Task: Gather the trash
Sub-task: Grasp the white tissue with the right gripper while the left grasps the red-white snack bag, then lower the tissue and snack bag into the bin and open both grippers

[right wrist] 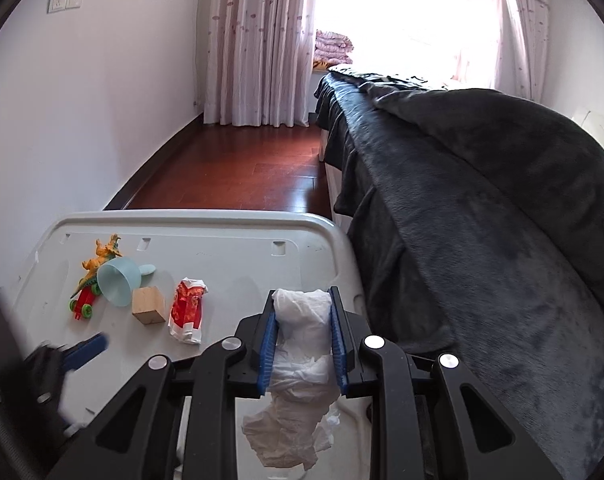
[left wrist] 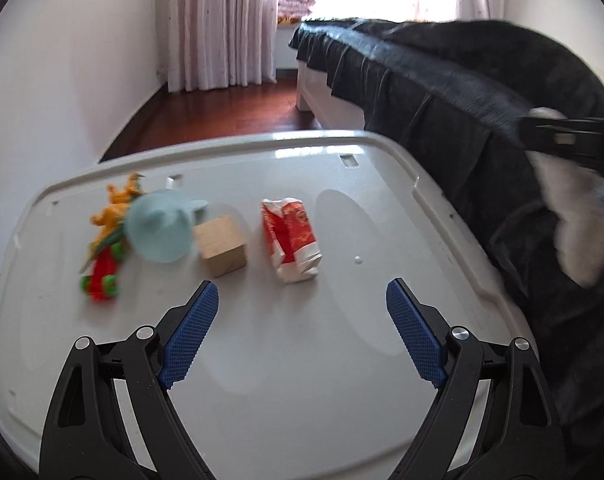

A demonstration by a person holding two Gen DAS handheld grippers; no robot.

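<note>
- Holding, in my right tool (right wrist: 303, 334): one crumpled white tissue (right wrist: 298, 364), clamped between the blue pads, its loose tail hanging below them over the near edge of the bench (right wrist: 230, 236). First piece of trash, as I judge it, already in hand.
- Left tool (left wrist: 302, 320): jaws standing wide apart, nothing between them, hovering low over the white bench and tilted down at it.
- Red-and-white wrapper (left wrist: 292, 240): the remaining trash, by my reading. It lies flat on the bench just ahead of the left tool, slightly left of the gap's centre. Its long axis runs roughly away from me, nearly in line with the tool's reach, so the pads would close across its narrow width.
- Nearer hand: the left. From the right wrist view the wrapper sits off to the left, and that tool is occupied anyway.
- Wooden block (left wrist: 221, 248): just left of the wrapper, apart from it; a risk of being nudged.
- Pale blue cup (left wrist: 160, 228): on its side, beside the block.
- Orange dinosaur toy (left wrist: 116, 208) and red wheeled toy (left wrist: 102, 276): far left, not trash.
- Bed (right wrist: 481, 200): dark blanket, to the right of the bench.
</note>
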